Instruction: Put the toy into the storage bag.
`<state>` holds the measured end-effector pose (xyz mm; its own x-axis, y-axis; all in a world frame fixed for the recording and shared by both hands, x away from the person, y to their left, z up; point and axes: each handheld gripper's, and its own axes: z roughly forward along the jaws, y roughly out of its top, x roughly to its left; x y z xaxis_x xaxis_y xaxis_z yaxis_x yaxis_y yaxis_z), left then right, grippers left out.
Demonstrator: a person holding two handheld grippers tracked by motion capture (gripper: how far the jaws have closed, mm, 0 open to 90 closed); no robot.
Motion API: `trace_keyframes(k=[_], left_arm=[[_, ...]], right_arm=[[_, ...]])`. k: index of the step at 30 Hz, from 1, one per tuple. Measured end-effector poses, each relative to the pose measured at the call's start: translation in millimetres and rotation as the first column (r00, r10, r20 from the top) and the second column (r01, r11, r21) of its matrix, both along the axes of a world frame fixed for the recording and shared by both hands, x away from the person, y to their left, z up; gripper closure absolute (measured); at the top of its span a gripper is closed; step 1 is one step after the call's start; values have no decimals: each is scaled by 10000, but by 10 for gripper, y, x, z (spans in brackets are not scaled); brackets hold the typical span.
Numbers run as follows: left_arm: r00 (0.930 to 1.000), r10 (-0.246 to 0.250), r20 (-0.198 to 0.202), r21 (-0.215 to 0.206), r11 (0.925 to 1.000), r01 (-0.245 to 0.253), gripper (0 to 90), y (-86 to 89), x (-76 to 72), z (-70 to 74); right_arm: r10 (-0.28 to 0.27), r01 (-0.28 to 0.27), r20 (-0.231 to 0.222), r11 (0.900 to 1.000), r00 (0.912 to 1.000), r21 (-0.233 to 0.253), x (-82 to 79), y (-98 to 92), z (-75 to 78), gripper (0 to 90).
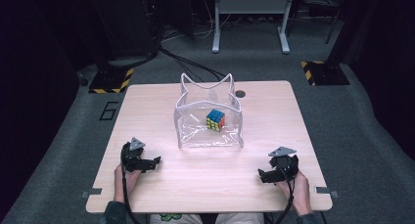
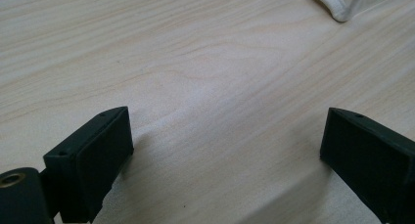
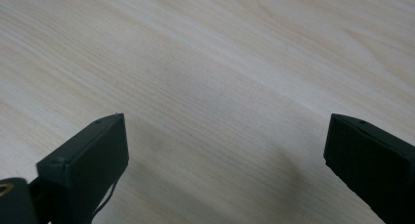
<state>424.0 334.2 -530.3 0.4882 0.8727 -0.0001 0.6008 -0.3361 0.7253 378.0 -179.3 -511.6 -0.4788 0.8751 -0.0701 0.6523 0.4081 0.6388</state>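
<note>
— Nearest the camera, what do you make out?

— Two forearms coming in from the bottom edge, each hand holding a black gripper low over the near part of the wooden table [image 1: 205,185]. Left gripper [image 1: 147,164] sits toward the near left corner, right gripper [image 1: 271,174] toward the near right, both with a grey three-cornered plate on top and a cable trailing back.

— And the jaws?

— Both pairs stand wide apart with nothing between them. In the left gripper view, the left gripper [image 2: 225,145] has bare light woodgrain between its two black jaws; in the right gripper view, the right gripper [image 3: 225,150] shows the same, plain tabletop and a soft shadow.

— What is on the table?

— A clear plastic bag [image 1: 186,121] with a white rim, standing open near the middle, its top corners pulled up into points. Inside it lies a puzzle cube [image 1: 215,120], small, with blue, orange and yellow faces showing, tilted on an edge or corner; I cannot tell which.

— Where does it lie against the jaws?

— Well apart from both. The bag stands beyond the grippers, between them in line, and the cube lies in the bag's right half. A white corner of the bag [image 2: 340,9] peeks in at the upper right of the left gripper view, far ahead of those jaws.
</note>
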Motion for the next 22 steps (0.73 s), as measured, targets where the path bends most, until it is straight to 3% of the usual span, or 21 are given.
trace_keyframes(k=[2,5,7,11,22], left_arm=[[10000,0,2,15,10000,0,51,1,0,1],[10000,4,3,11,10000,-4,51,0,0,0],[10000,6,0,5,10000,-6,51,0,-1,0],[10000,12,3,12,10000,-12,51,0,-1,0],[10000,18,5,7,10000,-18,51,-1,-2,0]], right_arm=[[19,-20,-60,10000,10000,-53,-1,-3,-63,20],[-1,0,14,9987,10000,513,-23,-42,-102,23],[48,-67,223,9962,9997,871,-34,-84,-142,16],[-6,-61,614,9940,9981,1088,-63,-98,-182,7],[280,-337,548,9938,9981,1058,-39,-115,-182,0]])
